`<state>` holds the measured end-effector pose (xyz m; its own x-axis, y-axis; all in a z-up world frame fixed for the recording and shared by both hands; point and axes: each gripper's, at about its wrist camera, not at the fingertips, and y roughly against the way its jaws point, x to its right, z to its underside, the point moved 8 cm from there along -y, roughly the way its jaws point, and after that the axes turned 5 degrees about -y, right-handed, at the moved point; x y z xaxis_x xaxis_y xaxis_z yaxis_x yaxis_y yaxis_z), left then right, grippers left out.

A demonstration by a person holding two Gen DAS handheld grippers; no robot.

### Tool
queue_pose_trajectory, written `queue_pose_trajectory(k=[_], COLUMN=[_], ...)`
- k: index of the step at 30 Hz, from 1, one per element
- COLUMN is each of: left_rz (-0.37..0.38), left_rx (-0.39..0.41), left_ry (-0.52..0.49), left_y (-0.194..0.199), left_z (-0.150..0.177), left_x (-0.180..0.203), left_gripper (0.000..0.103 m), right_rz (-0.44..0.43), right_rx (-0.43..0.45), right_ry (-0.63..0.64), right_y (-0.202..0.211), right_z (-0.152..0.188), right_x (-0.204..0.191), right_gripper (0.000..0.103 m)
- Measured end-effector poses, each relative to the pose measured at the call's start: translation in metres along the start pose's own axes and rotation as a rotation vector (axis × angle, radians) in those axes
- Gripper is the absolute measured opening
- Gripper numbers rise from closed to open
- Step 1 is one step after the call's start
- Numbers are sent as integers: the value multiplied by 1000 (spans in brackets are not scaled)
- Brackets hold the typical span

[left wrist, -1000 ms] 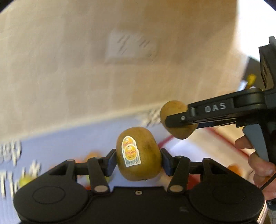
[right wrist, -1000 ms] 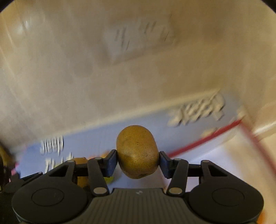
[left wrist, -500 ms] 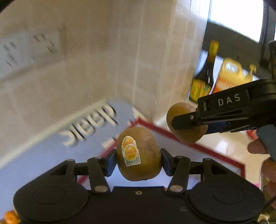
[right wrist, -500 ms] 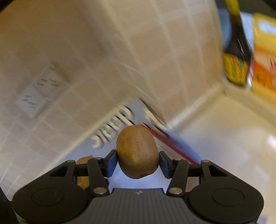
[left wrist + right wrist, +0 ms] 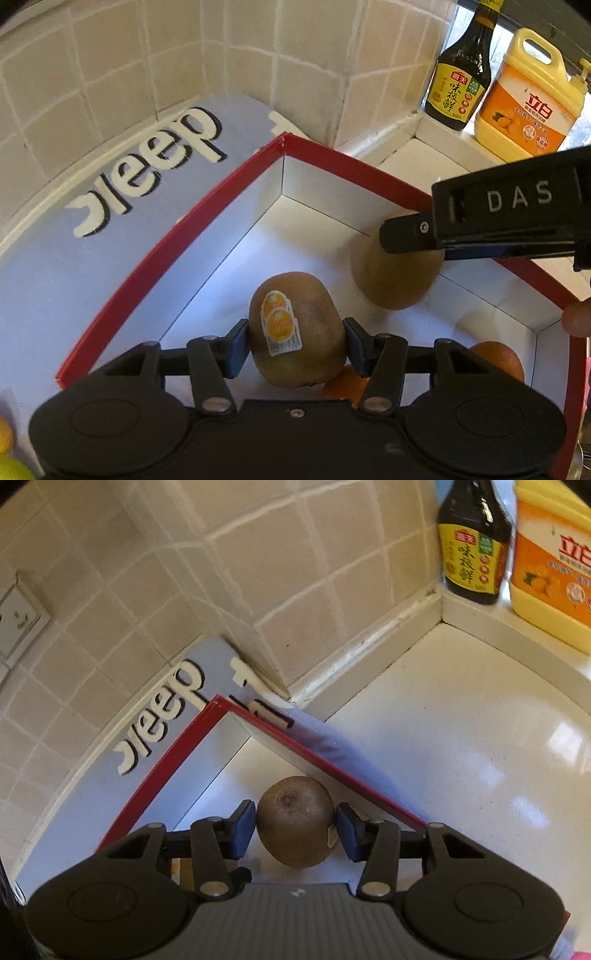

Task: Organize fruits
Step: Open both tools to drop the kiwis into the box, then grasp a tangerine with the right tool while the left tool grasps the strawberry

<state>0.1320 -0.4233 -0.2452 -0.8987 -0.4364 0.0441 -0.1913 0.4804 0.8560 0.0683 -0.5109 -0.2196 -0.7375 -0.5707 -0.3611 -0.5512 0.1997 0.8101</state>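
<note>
Over the red-rimmed box [image 5: 173,243] with white inner walls, two grippers each hold one kiwi. The left gripper [image 5: 295,345] is about a third open, and its blue pads press on both sides of a stickered kiwi [image 5: 297,328] that carries two yellow stickers. The right gripper [image 5: 295,825] has just been closing a little, and its pads clamp a plain kiwi [image 5: 295,819], stem end toward the camera. In the left wrist view this second kiwi hangs near the far right wall of the box. I count two oranges [image 5: 498,358] on the box floor behind the left gripper. The box stands on a blue mat [image 5: 74,258] with white letters. In the corner stand one dark sauce bottle [image 5: 461,74] and one yellow detergent jug [image 5: 528,99], side by side.
</note>
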Motion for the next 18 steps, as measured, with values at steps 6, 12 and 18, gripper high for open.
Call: queue_pose_trajectory(k=[6,12,18], left_rz=[26,-9,-161], left_rx=[25,239,384], left_ry=[0,24,156], left_y=[9,122,234], left_z=[-4,-10,17], left_x=[-2,-37,-108], left_gripper=[78,80,80], right_rz=[14,-41,-217], right_rx=[-16,104,162], right_ry=[-11,-4,103], right_y=[-1,60,124], right_z=[5,-8,9], right_x=[0,-10,-64], right_gripper=[52,54,66])
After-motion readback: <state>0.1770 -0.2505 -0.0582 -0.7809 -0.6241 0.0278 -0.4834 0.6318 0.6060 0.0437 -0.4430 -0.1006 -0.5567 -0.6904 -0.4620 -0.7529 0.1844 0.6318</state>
